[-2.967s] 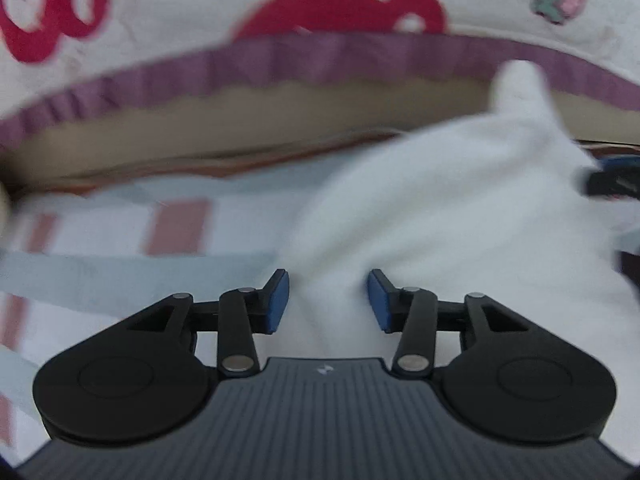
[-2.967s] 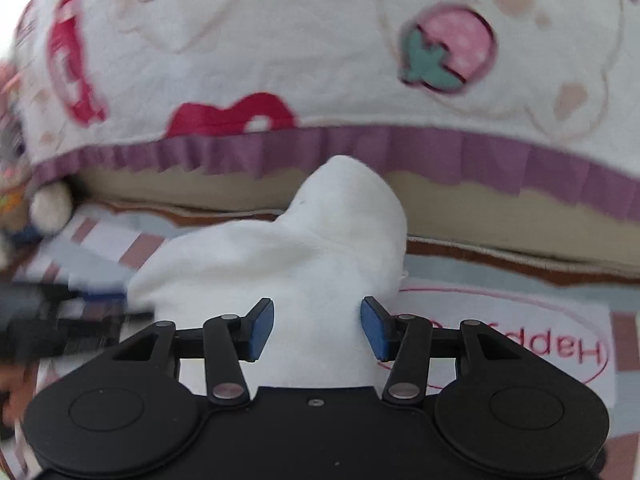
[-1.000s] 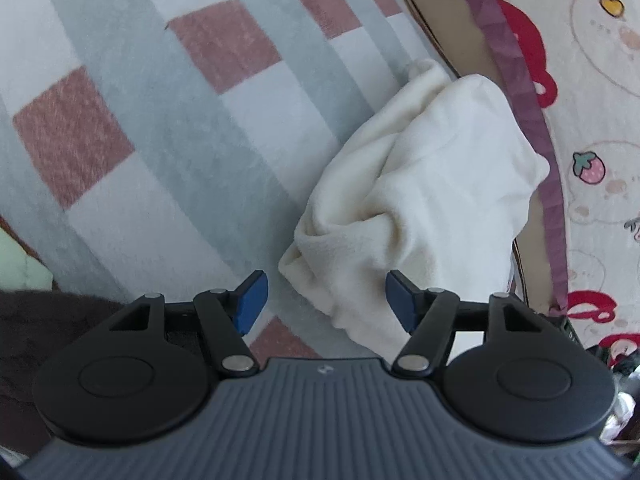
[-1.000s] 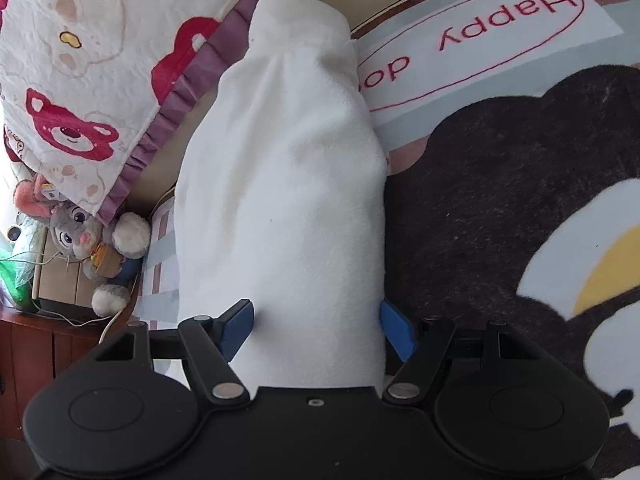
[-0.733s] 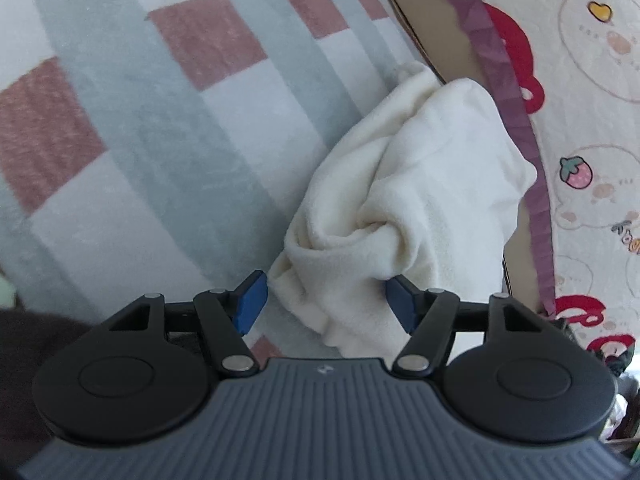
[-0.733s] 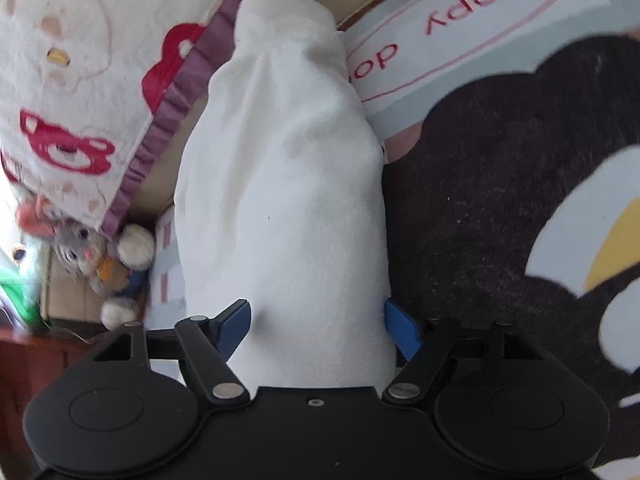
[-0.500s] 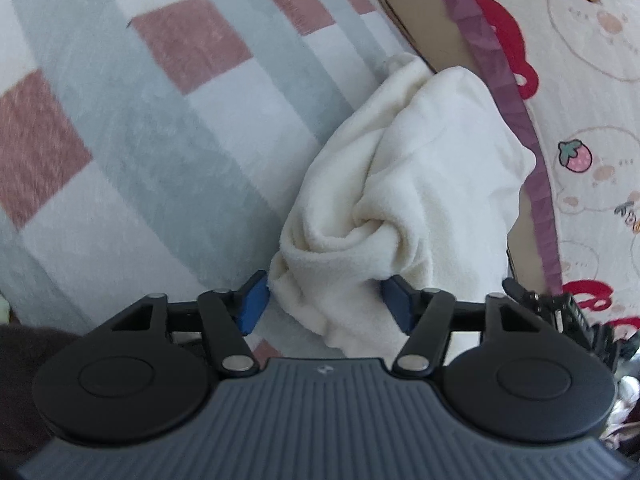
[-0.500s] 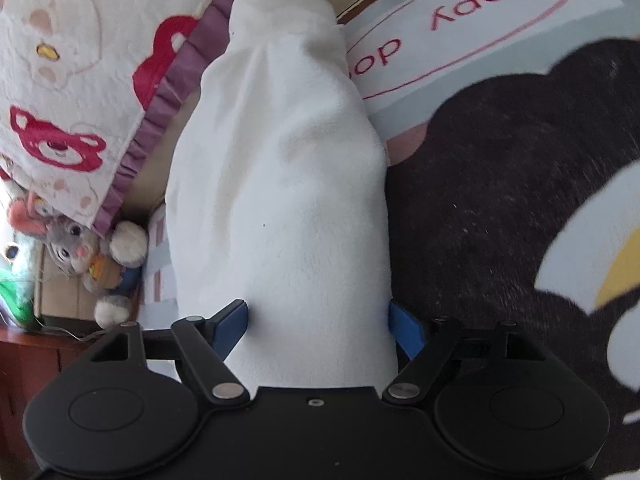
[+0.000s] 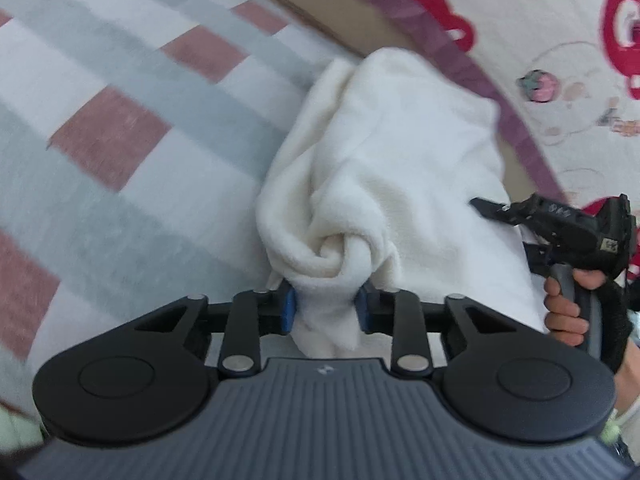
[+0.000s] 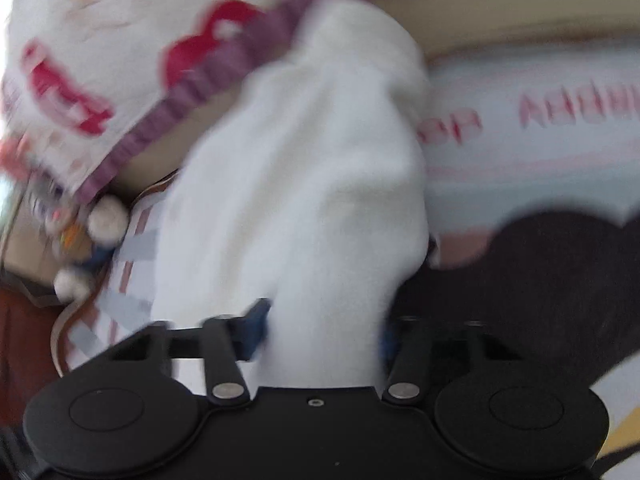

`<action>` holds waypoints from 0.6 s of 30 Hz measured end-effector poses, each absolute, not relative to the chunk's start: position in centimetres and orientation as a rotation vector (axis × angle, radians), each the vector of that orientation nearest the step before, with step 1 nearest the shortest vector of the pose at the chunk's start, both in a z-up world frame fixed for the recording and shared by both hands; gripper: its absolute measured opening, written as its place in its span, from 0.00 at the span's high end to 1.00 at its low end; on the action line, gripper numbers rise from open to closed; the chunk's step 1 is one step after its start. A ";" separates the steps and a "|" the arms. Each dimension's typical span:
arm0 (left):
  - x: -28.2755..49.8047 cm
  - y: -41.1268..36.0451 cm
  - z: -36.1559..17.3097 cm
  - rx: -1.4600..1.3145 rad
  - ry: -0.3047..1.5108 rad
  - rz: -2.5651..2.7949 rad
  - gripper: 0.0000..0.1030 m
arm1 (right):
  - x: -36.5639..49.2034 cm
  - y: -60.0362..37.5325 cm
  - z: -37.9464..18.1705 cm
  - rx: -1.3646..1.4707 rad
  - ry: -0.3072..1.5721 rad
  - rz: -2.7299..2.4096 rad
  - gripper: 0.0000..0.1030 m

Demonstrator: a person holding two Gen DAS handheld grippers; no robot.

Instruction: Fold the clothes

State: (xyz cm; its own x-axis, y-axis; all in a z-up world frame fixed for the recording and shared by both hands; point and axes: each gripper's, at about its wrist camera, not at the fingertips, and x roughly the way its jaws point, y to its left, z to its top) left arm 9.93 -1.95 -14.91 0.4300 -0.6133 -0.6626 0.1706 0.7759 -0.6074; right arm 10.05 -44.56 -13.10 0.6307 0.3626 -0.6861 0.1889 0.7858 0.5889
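my left tool [image 9: 325, 307] pinches a bunched end of the white fleece garment [image 9: 384, 168], which lies on the checked rug [image 9: 120, 120] beside the bedspread [image 9: 560, 40]; my right tool [image 10: 324, 334], blurred, seems pressed onto its other end.

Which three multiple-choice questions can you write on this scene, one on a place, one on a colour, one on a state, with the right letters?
1. Where does the white garment lie?
A. on a checked rug beside a purple-edged bedcover
B. on a wooden table
C. in a basket

2. What colour are the pads of the left gripper?
A. red
B. blue
C. green

3. How is the left gripper?
A. wide open above the garment
B. shut on nothing
C. shut on a bunch of the garment

Answers: 1 A, rug squares and purple frill surround it. 2 B, blue shows at both fingertips. 3 C, fabric is pinched between the pads.
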 end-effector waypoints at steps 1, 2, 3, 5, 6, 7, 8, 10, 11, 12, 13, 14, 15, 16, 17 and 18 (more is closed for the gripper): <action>10.2 -1.7 -14.5 -0.514 0.995 -0.534 0.76 | 9.7 -44.5 -12.2 0.678 0.867 0.111 0.54; 10.5 -1.6 -14.0 -0.525 0.973 -0.551 0.79 | 9.3 -44.5 -11.3 0.674 0.834 0.112 0.55; 10.8 -1.4 -13.5 -0.537 0.951 -0.567 0.79 | 9.0 -44.5 -10.4 0.669 0.800 0.114 0.55; 11.4 -1.5 -12.7 -0.537 0.927 -0.589 0.79 | 8.4 -44.4 -9.1 0.630 0.745 0.115 0.56; 11.6 -1.8 -12.6 -0.509 0.939 -0.587 0.78 | 8.3 -44.3 -8.8 0.608 0.730 0.110 0.56; 11.8 -2.2 -12.5 -0.481 0.950 -0.585 0.77 | 8.2 -44.3 -9.0 0.595 0.730 0.099 0.56; 12.0 -2.6 -12.4 -0.453 0.962 -0.583 0.77 | 8.1 -44.4 -9.4 0.590 0.742 0.085 0.56; 11.8 -2.6 -12.9 -0.471 1.014 -0.557 0.71 | 8.2 -45.0 -11.0 0.603 0.804 0.050 0.54; 11.6 -2.5 -13.2 -0.488 1.044 -0.541 0.63 | 8.0 -45.2 -11.6 0.595 0.822 0.041 0.52; 11.4 -2.4 -13.5 -0.506 1.074 -0.525 0.60 | 7.8 -45.5 -12.3 0.587 0.839 0.033 0.49; 11.2 -2.3 -13.9 -0.524 1.104 -0.509 0.57 | 7.5 -45.7 -12.8 0.591 0.848 0.030 0.48; 11.0 -2.2 -14.2 -0.542 1.134 -0.492 0.54 | 7.2 -46.0 -13.1 0.615 0.844 0.037 0.48; 10.8 -2.1 -14.5 -0.559 1.164 -0.475 0.53 | 7.0 -46.4 -13.3 0.639 0.844 0.045 0.48; 10.6 -2.0 -14.8 -0.577 1.193 -0.458 0.50 | 6.9 -46.6 -13.4 0.655 0.850 0.049 0.47; 10.4 -1.9 -15.1 -0.595 1.223 -0.441 0.50 | 6.9 -46.6 -13.4 0.659 0.859 0.053 0.47; 10.2 -1.8 -15.4 -0.612 1.252 -0.423 0.50 | 6.9 -46.7 -13.5 0.653 0.865 0.058 0.46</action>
State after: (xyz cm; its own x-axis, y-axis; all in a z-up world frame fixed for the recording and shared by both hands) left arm 10.23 -1.81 -15.43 0.2704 -0.6089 -0.7457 -0.0315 0.7686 -0.6390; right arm 6.85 -46.68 -13.46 0.6595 0.3032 -0.6878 0.2087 0.8052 0.5551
